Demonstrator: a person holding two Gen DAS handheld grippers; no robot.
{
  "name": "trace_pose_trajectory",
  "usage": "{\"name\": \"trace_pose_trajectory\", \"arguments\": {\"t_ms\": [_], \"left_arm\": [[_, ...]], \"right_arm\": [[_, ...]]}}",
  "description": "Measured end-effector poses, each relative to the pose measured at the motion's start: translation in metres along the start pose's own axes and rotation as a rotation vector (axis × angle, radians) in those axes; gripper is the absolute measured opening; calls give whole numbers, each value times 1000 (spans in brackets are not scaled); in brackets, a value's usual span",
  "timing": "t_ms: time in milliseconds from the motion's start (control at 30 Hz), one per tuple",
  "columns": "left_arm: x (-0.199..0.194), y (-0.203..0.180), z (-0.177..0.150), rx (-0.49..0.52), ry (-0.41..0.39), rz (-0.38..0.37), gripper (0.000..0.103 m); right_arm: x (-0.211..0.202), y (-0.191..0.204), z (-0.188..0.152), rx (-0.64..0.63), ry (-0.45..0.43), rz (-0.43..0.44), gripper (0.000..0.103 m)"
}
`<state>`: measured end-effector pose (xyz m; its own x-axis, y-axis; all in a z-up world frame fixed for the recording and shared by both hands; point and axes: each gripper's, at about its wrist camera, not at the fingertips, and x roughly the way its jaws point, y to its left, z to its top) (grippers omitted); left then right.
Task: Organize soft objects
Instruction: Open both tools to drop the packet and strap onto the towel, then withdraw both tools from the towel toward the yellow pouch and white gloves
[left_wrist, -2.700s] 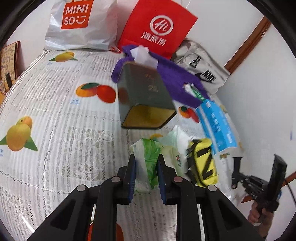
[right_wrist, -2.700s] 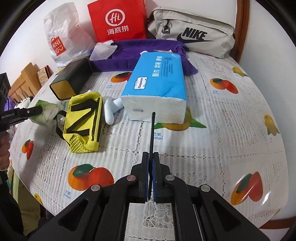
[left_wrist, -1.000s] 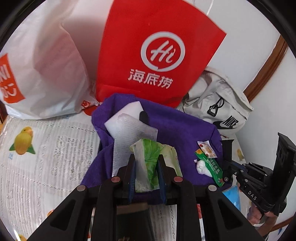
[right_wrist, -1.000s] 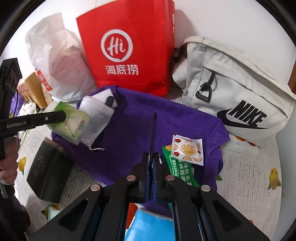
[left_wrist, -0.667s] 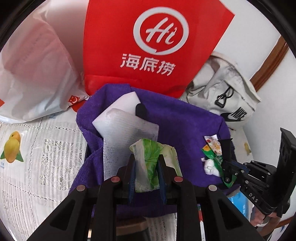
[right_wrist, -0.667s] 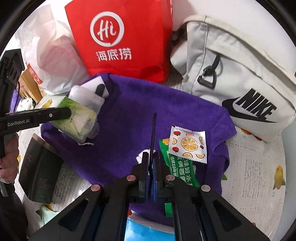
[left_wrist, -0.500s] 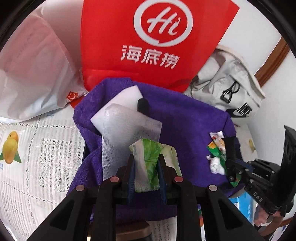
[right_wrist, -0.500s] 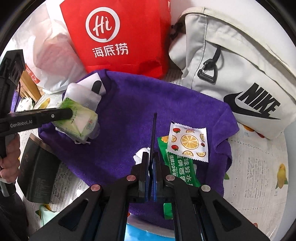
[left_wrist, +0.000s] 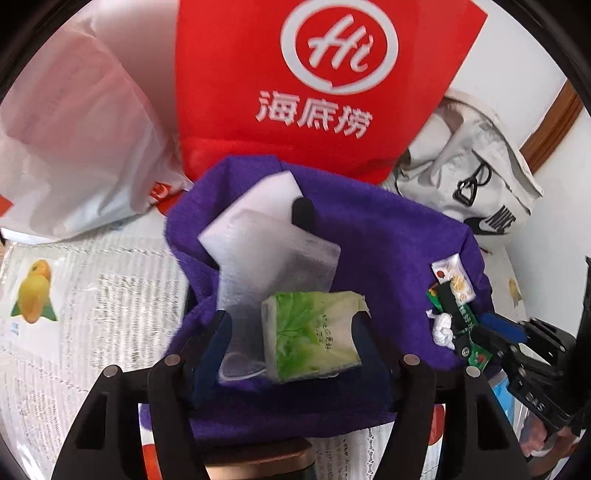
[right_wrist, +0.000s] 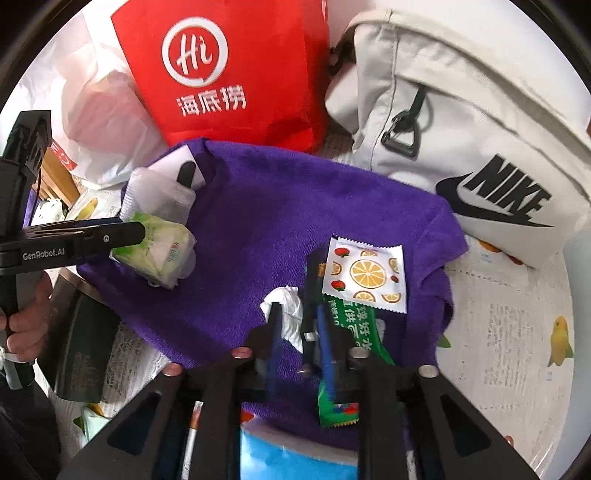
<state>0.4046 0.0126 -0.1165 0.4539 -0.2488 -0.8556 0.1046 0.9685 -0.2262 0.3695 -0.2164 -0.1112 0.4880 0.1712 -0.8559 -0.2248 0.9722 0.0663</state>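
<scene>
Fruit-print lace cloth covers the tabletop (left_wrist: 92, 258); a purple towel (right_wrist: 266, 206) is spread at its far side, in front of a red bag (left_wrist: 317, 85), a white plastic bag (left_wrist: 74, 129) and a grey sling bag (right_wrist: 461, 122).

Green tissue pack (left_wrist: 314, 332): lies on the near part of the towel, partly over a clear sleeve with a white card (left_wrist: 266, 251). It sits between the fingers of the left gripper (left_wrist: 291, 343), whose jaws are opening. Left finger is clear of it; whether the right finger touches its corner cannot be told.

Right gripper (right_wrist: 299, 332): jaws also opening, over a crumpled white tissue (right_wrist: 284, 310), a green sachet (right_wrist: 347, 350) and a fruit-print sachet (right_wrist: 365, 273) on the towel's right part. A thin black rod (right_wrist: 310, 295) stands loose in the gap between the fingers.

Progress (judgement): roughly midway. Gathered on the towel: pack, sleeve, tissue, two sachets. A blue tissue pack (right_wrist: 295, 458) and a dark box (right_wrist: 79, 354) lie off or at its near edge; other items may be out of view.

Versus half a second earlier: the left gripper pinched the tissue pack upright above the towel; now the pack has tipped flat and is released. The right gripper was pressed together on the black rod; now it is parted and the rod leans free. Both views sit slightly closer to the towel.
</scene>
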Motion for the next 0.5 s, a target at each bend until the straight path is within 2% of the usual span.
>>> {"name": "trace_pose_trajectory", "arguments": {"t_ms": [33,167,267,333,500], "left_arm": [[-4,1,-1,-1,-6,6,65],[-30,1,-6,-4,-45,9,65],[-53,-4,-16,20,-94,-2,65],[-73,-11,-27,51,-145,-20,65],[-110,-23,-59,86,-139,10,65]], "right_arm": [[-7,1,-1,6,-15,0,35],[-35,8,-9,10,-73,-14,39],[-57,14,-21,21,-113,10,47],[-67,18,-30,22,-116,14,47],[-98,26,-59,41,-132,21,47]]}}
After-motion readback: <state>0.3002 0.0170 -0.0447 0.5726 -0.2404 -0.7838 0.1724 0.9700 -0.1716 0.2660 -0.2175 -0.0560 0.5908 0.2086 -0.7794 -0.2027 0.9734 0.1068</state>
